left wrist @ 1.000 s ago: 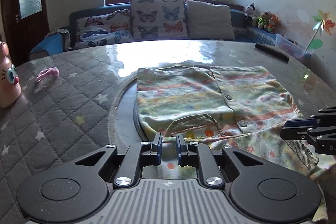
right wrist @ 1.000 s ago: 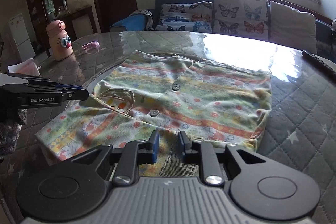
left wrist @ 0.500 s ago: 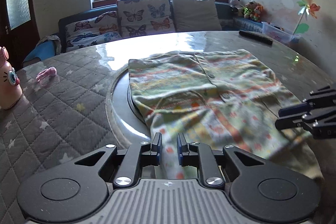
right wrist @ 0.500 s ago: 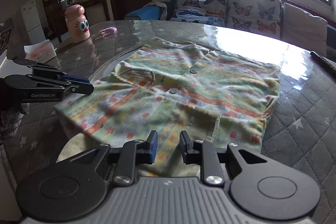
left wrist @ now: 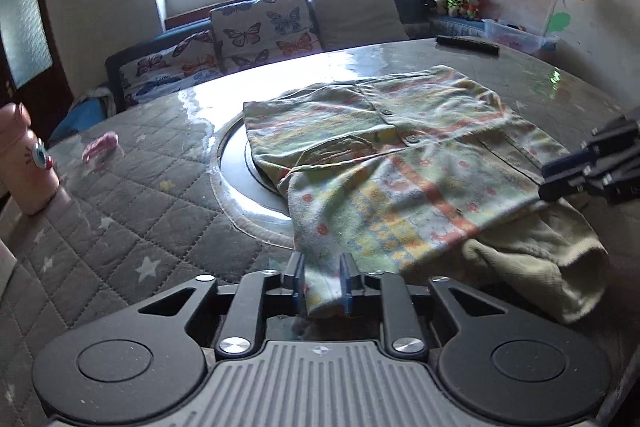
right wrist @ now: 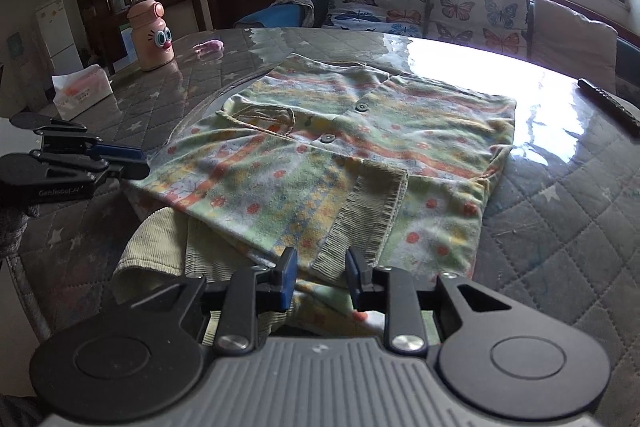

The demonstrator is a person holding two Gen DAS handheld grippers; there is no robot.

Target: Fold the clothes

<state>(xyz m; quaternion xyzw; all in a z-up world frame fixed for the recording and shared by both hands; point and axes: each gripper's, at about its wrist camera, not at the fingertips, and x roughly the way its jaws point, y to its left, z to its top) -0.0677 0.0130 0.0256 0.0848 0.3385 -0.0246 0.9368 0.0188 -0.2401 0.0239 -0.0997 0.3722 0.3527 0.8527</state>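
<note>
A striped, flower-print buttoned shirt [left wrist: 404, 147] lies on the round table, its near part pulled toward me, with ribbed cuffs [left wrist: 552, 267] bunched at the near edge. It also shows in the right wrist view [right wrist: 320, 155]. My left gripper [left wrist: 322, 285] is shut on the shirt's near left corner, cloth between its blue pads. My right gripper [right wrist: 322, 277] has its jaws a little apart with the shirt's ribbed hem [right wrist: 360, 219] between them. Each gripper shows in the other's view: the right gripper [left wrist: 556, 179] and the left gripper [right wrist: 132, 163].
The table [left wrist: 120, 195] has a grey quilted star cover and a glass turntable [left wrist: 236, 163]. A pink cartoon bottle [right wrist: 152, 35], a tissue box [right wrist: 82, 91], a pink scrap [left wrist: 100, 147] and a black remote [left wrist: 468, 45] lie on it. A sofa stands behind.
Both grippers have drawn the shirt's near edge back toward me, stretching the lower part out and pulling the cuffs over the table edge. The right jaws have opened wider.
</note>
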